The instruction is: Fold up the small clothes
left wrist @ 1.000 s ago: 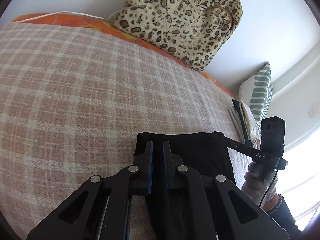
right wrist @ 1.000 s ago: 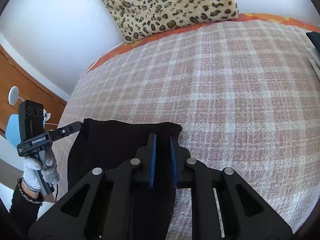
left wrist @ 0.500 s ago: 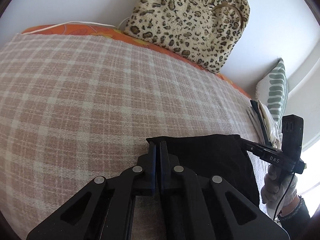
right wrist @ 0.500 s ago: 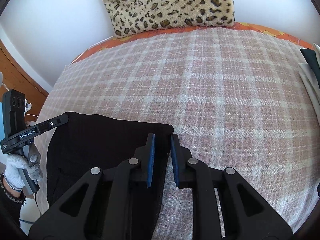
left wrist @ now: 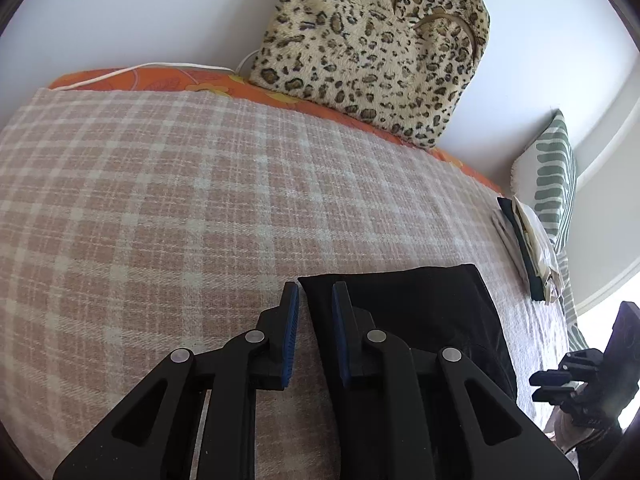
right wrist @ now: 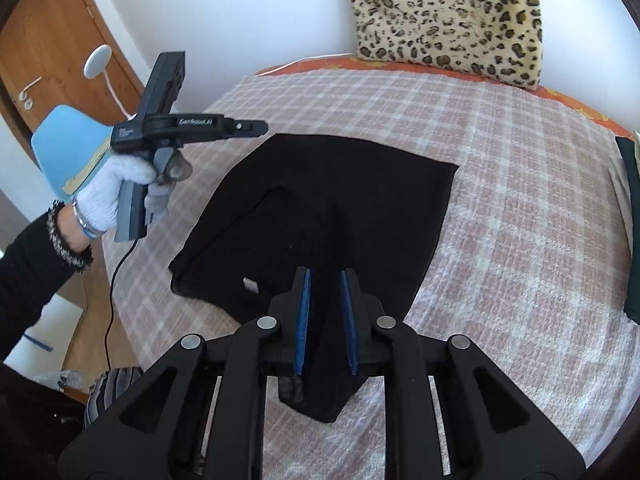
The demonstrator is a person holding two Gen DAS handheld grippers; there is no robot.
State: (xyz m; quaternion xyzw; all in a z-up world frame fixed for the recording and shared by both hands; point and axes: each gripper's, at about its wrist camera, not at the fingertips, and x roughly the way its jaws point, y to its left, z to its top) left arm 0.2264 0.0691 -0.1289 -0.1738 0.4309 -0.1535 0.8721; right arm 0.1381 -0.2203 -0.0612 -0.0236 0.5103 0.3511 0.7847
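So the black garment (right wrist: 332,216) is lying flat on the plaid blanket (right wrist: 500,208) that covers the bed, folded into a rough wedge that narrows toward the right gripper (right wrist: 325,312). That gripper hangs above the narrow end, blue pads a little apart with nothing pinched between them; the cloth only shows through the gap from below.

The left gripper (left wrist: 314,330) sits right at the garment's (left wrist: 404,316) far left corner. Its jaws have just been opening, and now they stand slightly spread: the cloth's edge runs up the gap between the pads, but they aren't pressing on it (the left pad is over bare blanket (left wrist: 160,216), the right one over the black fabric).

From the right wrist view you can see a white-gloved hand (right wrist: 120,192) gripping the left tool's handle. Beyond both grippers a leopard-print cushion (left wrist: 372,48) leans on the wall, and off to the right of them there's a small stack of folded clothes (left wrist: 528,248).
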